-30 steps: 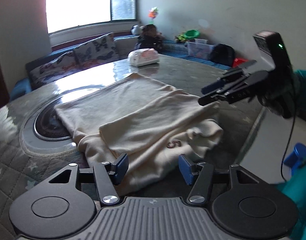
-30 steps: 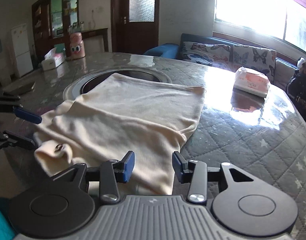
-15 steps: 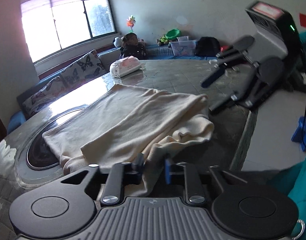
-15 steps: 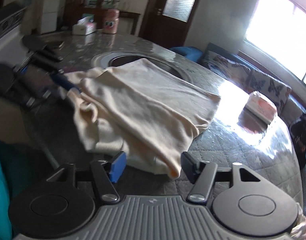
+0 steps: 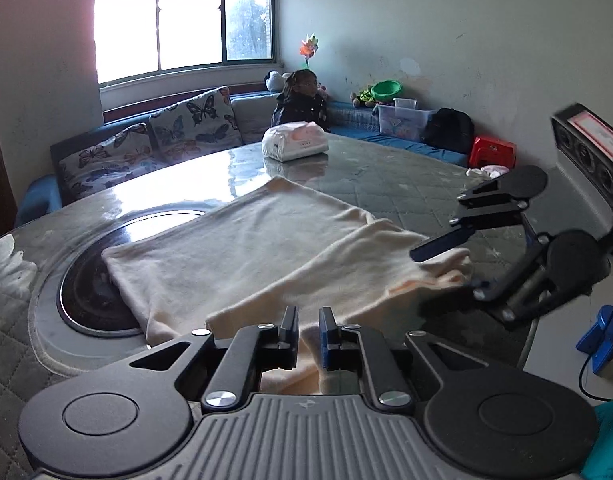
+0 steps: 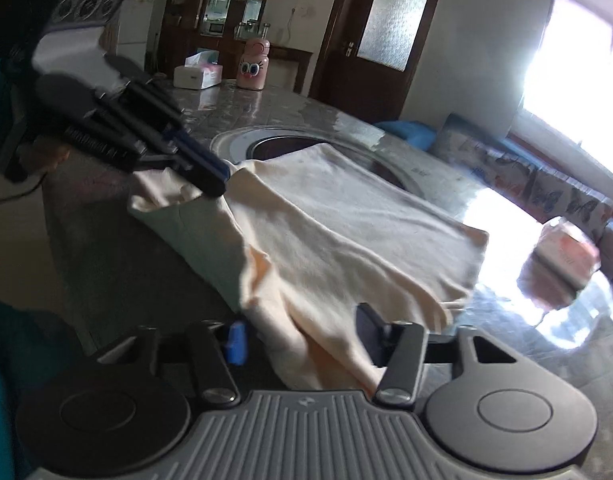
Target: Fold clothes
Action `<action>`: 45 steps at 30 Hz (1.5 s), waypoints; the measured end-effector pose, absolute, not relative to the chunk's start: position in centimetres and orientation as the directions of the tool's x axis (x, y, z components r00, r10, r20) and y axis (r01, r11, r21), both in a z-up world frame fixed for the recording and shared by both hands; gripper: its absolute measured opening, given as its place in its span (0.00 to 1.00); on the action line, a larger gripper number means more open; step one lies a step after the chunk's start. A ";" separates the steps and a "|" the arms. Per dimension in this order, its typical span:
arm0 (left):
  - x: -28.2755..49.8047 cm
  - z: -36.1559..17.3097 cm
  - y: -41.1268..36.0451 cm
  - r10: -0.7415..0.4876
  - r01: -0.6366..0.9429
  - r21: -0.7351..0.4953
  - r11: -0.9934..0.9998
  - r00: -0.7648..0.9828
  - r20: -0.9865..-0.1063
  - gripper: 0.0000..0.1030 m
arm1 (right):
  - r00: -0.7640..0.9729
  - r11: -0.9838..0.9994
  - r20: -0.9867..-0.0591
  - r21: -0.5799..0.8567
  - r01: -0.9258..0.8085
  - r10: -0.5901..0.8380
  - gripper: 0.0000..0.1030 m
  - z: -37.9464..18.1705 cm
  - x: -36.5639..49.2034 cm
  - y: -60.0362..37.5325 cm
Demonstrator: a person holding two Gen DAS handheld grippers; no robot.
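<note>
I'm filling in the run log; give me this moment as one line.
step: fold clothes | left gripper: shut on cream garment near edge | right gripper: open, around other corner | garment: partly folded on table

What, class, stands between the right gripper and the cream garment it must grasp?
Nothing visible. The cream garment already lies between the open fingers of the right gripper, while the left gripper pinches another edge.

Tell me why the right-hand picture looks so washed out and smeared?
Right wrist view: the window is blown out and throws white glare on the glossy grey table; the other tongs and cream cotton garment look motion-blurred. Left wrist view: sharper, though the fisheye bends the walls.
</note>
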State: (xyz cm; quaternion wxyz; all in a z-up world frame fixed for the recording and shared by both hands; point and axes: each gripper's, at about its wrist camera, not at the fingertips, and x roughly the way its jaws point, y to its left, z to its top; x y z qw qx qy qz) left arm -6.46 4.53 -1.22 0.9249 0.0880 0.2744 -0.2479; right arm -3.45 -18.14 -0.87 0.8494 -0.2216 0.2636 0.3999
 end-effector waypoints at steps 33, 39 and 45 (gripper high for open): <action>-14.6 0.1 7.6 -0.367 0.523 0.163 0.837 0.756 -0.542 0.11 | 0.511 0.589 -0.527 -0.024 -0.808 0.680 0.07 4.3 -6.7 -19.1; -19.0 2.7 7.7 -0.380 0.522 0.151 0.840 0.763 -0.523 0.11 | 0.451 0.546 -0.553 0.009 -0.837 0.700 0.07 6.9 -10.9 -19.9; -16.9 4.1 8.2 -0.362 0.488 0.162 0.857 0.796 -0.486 0.11 | 0.474 0.546 -0.544 -0.035 -0.837 0.692 0.07 8.7 -9.9 -19.2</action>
